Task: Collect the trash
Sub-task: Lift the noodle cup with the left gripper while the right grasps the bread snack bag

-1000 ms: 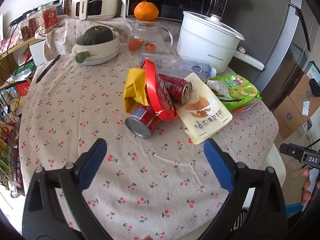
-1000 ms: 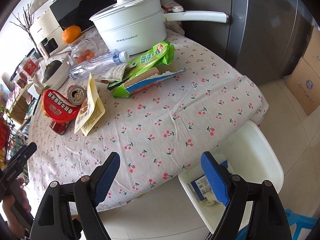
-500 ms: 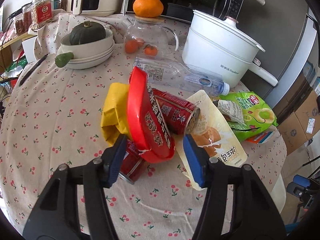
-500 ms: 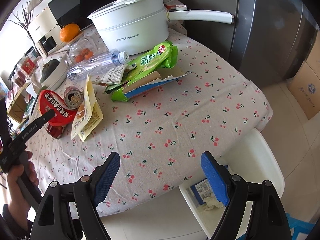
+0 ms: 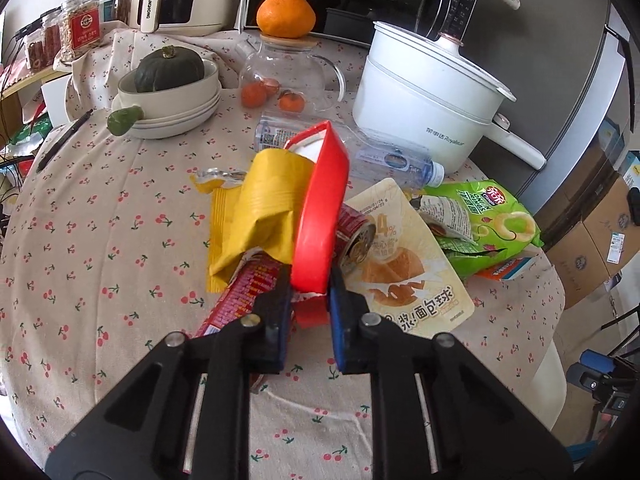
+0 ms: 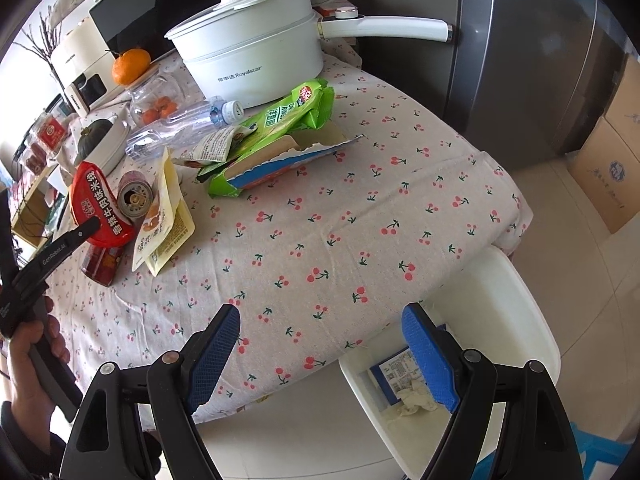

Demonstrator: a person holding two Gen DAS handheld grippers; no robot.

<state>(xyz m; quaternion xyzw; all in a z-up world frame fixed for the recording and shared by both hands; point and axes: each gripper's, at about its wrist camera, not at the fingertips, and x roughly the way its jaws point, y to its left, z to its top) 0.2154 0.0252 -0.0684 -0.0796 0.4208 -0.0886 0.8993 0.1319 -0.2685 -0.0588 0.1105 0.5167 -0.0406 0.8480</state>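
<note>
Your left gripper (image 5: 310, 294) jaws are closing on the crumpled red bowl (image 5: 320, 216), pads pressing its lower rim; your right gripper (image 6: 322, 354) jaws gape empty.

The left wrist view is angled down along its fingers, close over the red bowl (image 5: 320, 216), while the right wrist view is held farther back at the table (image 6: 360, 216) edge (partly over the white bin (image 6: 500, 320)); the same trash pile and white pot (image 5: 424, 100) are shared.
</note>
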